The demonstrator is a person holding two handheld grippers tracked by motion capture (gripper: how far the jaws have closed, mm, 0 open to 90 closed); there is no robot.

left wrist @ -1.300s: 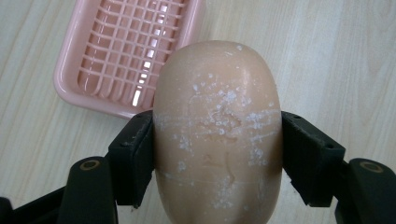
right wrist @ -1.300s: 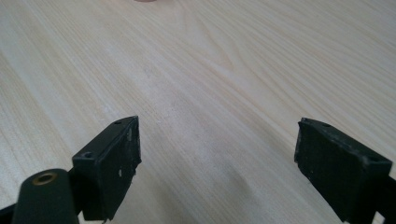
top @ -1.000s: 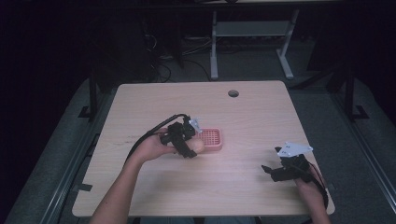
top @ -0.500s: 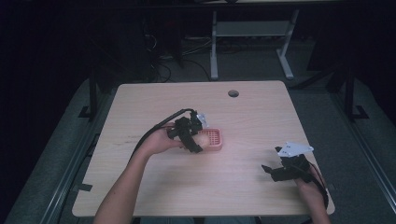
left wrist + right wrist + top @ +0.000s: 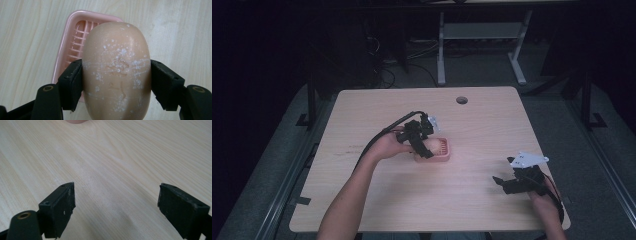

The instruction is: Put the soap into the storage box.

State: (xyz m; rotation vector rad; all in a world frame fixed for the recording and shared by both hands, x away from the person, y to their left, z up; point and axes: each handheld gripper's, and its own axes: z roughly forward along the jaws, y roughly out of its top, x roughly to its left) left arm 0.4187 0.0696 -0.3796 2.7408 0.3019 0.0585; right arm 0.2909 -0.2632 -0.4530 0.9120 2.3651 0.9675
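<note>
A tan oval bar of soap (image 5: 117,70), flecked with white, sits clamped between the two black jaws of my left gripper (image 5: 116,82). Below it lies a pink slotted soap dish (image 5: 72,42), partly hidden by the soap. In the high view the left gripper (image 5: 422,145) hovers at the left edge of the pink dish (image 5: 441,149) near the table's middle. My right gripper (image 5: 504,184) rests near the front right of the table, and its jaws stand wide open (image 5: 116,207) over bare wood with nothing between them.
The light wooden table (image 5: 377,195) has a round cable hole (image 5: 461,100) at the back. A black cable (image 5: 384,132) trails from the left gripper. A pale metal frame (image 5: 482,35) stands on the dark floor beyond the table.
The left gripper, still holding the soap, has moved right and slightly back, from beside the dish to over its left edge. The right gripper has stayed put.
</note>
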